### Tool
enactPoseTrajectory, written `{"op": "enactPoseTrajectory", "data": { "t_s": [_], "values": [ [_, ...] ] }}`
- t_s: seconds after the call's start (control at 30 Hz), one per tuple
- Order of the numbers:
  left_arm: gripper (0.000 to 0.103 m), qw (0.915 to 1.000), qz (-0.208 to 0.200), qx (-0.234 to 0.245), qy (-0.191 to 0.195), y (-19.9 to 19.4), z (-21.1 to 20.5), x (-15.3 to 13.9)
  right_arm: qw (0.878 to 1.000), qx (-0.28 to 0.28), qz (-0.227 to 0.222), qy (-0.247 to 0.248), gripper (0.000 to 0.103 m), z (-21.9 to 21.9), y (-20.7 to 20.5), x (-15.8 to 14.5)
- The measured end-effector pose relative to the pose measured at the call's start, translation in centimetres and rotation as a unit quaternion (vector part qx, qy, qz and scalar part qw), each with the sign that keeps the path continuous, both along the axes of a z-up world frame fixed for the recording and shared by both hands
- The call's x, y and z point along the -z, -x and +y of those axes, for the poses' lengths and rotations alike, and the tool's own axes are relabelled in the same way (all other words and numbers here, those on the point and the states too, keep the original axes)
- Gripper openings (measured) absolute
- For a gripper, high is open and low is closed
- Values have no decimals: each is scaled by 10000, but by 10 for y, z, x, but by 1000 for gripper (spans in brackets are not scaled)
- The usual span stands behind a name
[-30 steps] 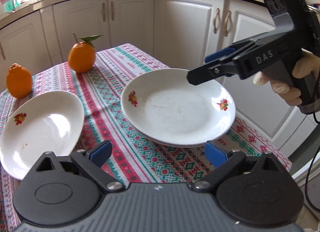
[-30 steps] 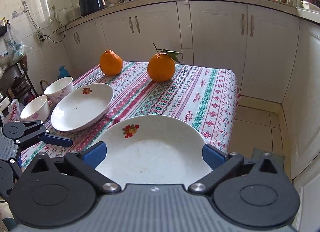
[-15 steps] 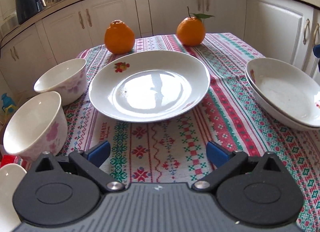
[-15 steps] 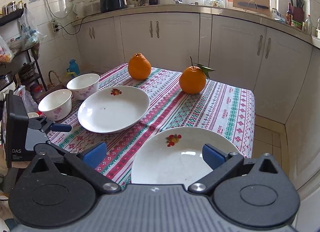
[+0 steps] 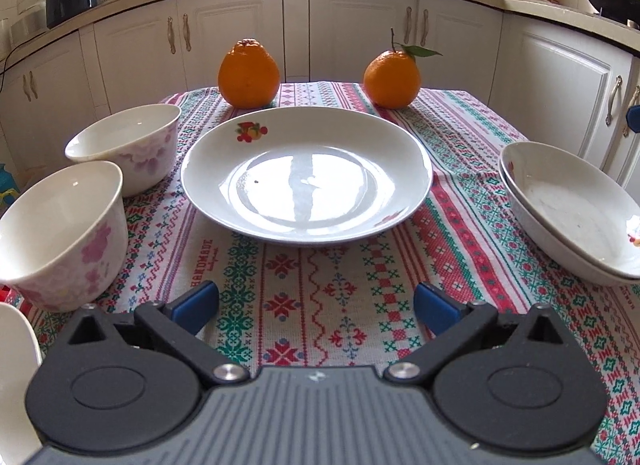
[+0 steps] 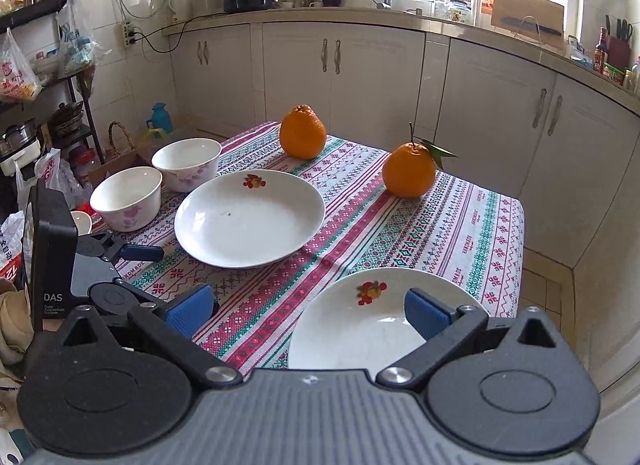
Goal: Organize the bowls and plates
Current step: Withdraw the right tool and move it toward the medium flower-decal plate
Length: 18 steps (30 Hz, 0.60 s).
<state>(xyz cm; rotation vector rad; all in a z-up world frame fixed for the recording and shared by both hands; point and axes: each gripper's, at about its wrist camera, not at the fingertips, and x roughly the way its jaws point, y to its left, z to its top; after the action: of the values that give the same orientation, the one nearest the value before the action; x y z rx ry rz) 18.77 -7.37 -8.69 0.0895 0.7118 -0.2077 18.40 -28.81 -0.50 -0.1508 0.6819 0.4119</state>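
Centre of left wrist frame: white shallow ceramic plate (image 5: 306, 175) lying single on patterned-cloth surface (image 5: 344, 305); left gripper (image 5: 316, 307) spread wide, empty, facing it. Two-plate stack (image 5: 576, 217) right edge; right gripper (image 6: 310, 311) agape, empty. Likely next: grasp near rim, carry to stack.

Plate (image 5: 306, 181) is glossy white glazed ceramic, mirror-shiny in the middle. Bowls (image 5: 60, 225) have the same smooth glaze. Tablecloth (image 5: 344, 305) is matt woven cloth — stitched-looking pattern. Hand-held gripper (image 5: 316, 307) — matt black plastic, metal rivets.

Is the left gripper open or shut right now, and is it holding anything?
Open and empty. The left gripper has its blue pads spread wide apart over bare tablecloth, short of the single plate.
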Motion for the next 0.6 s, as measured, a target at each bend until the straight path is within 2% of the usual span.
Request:
{"op": "enactPoseTrajectory", "data": {
  "t_s": [0.3, 0.6],
  "values": [
    [103, 9997, 236, -13, -51, -16, -2, -3, 9986, -484, 155, 173, 103, 21, -38, 5],
    [102, 9994, -56, -133, -317, -21, -7, -2, 9946, -978, 314, 127, 103, 33, -92, 11]
  ]
}}
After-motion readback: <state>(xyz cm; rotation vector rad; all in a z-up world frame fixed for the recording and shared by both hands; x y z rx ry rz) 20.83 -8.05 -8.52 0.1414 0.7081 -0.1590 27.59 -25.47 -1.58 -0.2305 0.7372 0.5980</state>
